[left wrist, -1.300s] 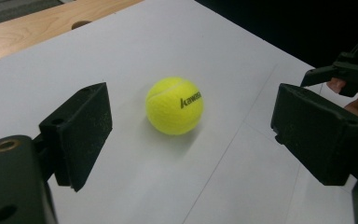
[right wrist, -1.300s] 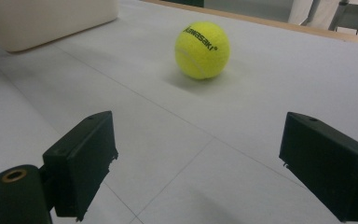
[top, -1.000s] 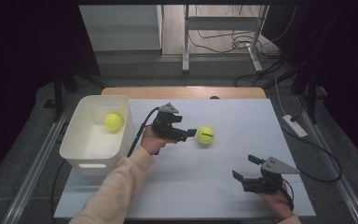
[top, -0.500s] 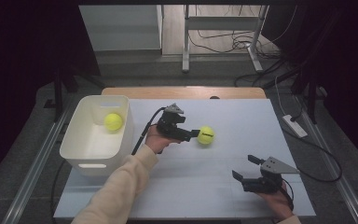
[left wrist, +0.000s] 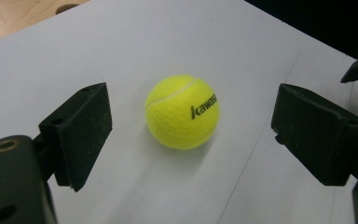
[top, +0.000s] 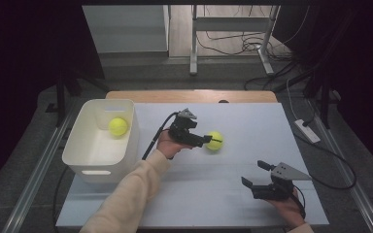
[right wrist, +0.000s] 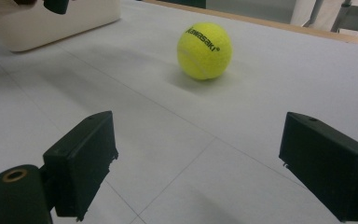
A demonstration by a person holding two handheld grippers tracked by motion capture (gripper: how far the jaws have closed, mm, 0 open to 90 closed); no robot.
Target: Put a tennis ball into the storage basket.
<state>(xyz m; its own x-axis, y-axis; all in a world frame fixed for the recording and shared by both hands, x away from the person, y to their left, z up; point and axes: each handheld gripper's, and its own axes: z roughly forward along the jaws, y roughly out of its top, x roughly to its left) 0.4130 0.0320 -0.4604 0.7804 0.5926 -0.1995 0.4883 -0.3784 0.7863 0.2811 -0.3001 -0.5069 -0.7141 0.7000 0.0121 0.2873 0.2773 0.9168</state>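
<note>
Tennis ball [top: 214, 141] on white table [top: 252, 121], dark room, grey floor [top: 141, 73]

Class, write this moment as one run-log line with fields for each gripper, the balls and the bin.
left gripper: open, at table ball | right gripper: open, idle | second ball: in white bin

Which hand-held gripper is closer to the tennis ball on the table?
Left. The left hand-held gripper is right at the tennis ball, its open jaws on either side of it without touching. The right hand-held gripper sits open, well back toward the table's near edge.
</note>
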